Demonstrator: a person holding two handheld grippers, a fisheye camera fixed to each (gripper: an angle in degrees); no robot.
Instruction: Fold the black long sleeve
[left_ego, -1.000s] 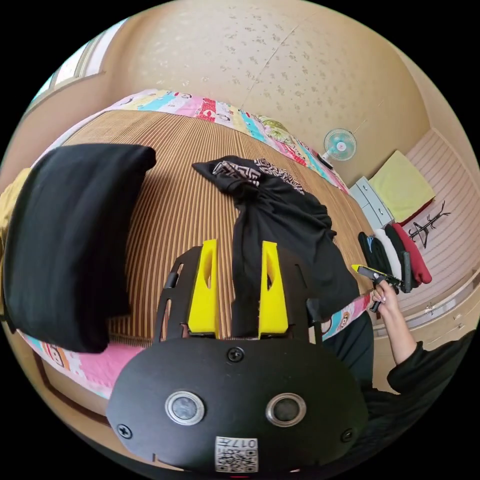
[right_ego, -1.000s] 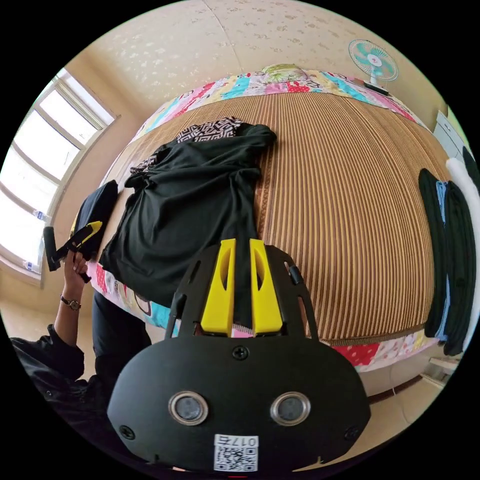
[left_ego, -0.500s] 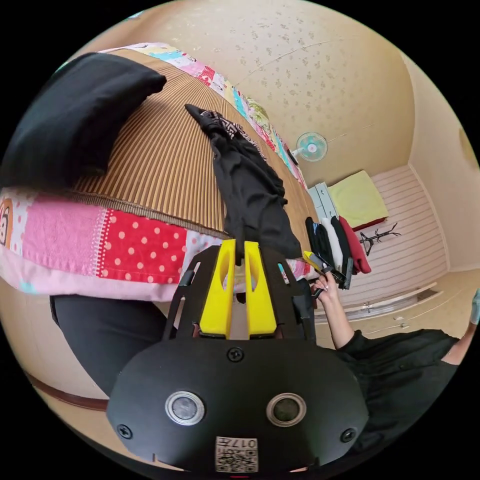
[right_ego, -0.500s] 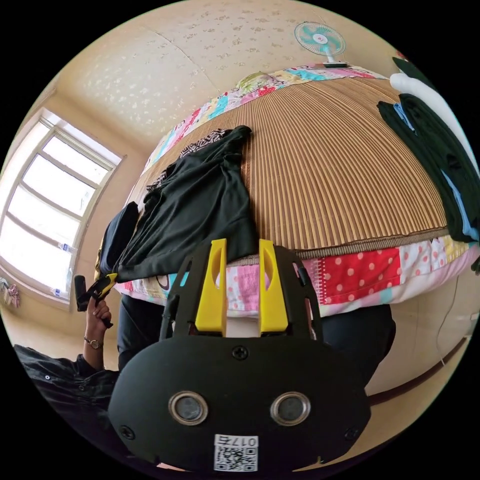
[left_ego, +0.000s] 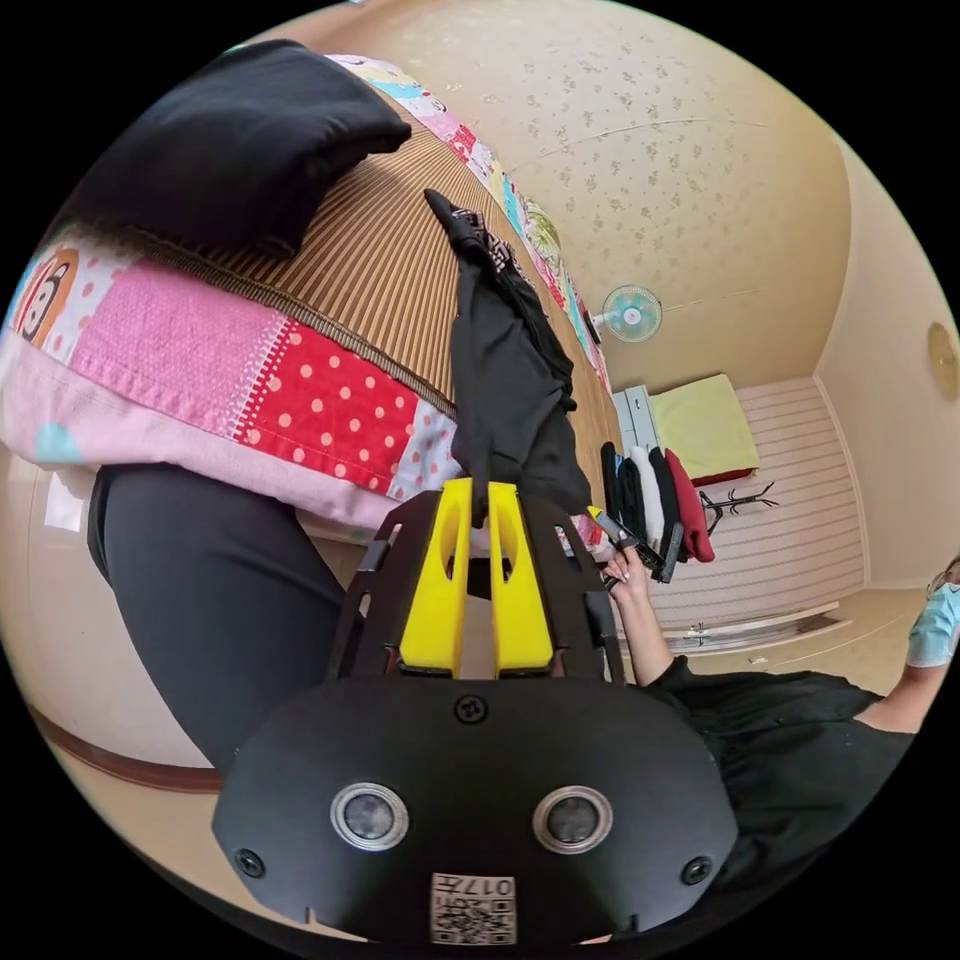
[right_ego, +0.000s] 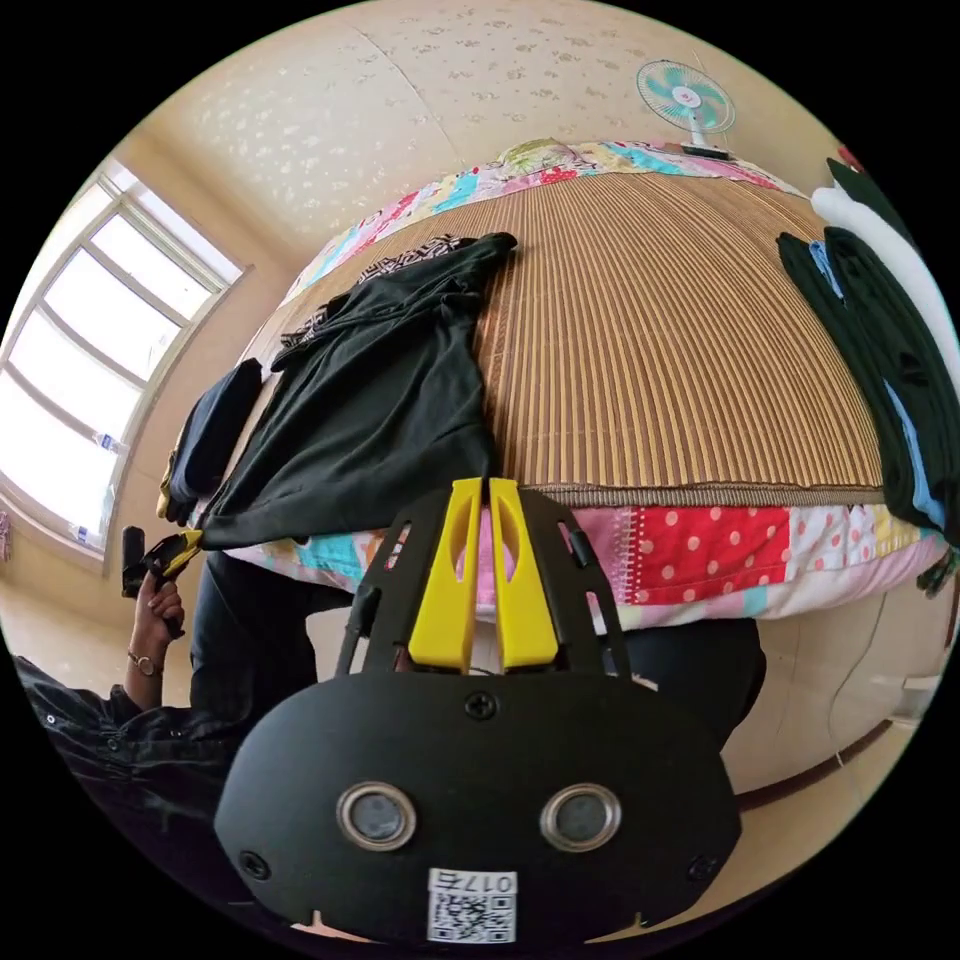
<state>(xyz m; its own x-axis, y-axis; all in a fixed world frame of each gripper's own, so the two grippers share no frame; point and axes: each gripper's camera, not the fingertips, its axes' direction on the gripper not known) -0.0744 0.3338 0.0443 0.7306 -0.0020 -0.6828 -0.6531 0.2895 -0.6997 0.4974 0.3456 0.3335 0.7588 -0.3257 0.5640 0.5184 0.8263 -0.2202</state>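
- Hanging over the near edge of the bed (right_ego: 700, 540), the black long sleeve (right_ego: 380, 400) lies partly on the striped mat (right_ego: 650, 350) and partly down past the patchwork bedding.
- Its lower hem runs along the bed's near edge, pulled taut between the two grippers.
- The left gripper (left_ego: 478, 500) has its yellow jaws nearly together, pinching one hem corner of the black long sleeve (left_ego: 505, 390); in the right gripper view the same gripper (right_ego: 175, 550) is seen at the far hem corner, held in a hand (right_ego: 160, 605).
- The right gripper (right_ego: 485, 490) has its jaws narrow, almost touching at the tips, right at the other hem corner; a grip on the cloth looks likely, though the contact itself is hard to see.
- In the left gripper view the right gripper (left_ego: 625, 530) shows small beside the bed edge, in a hand (left_ego: 632, 575).
- Most of the mat to the right of the shirt is bare, giving wide open room up to the pile of folded clothes (right_ego: 890, 340) at the bed's right edge.
- A black pillow (left_ego: 230, 140) sits at the opposite end of the bed, well apart from the shirt.
- A patterned cloth (right_ego: 415, 255) peeks out under the shirt's far end.
- A fan (right_ego: 685, 100) stands beyond the bed by the wall; a window (right_ego: 90, 340) is on the left.
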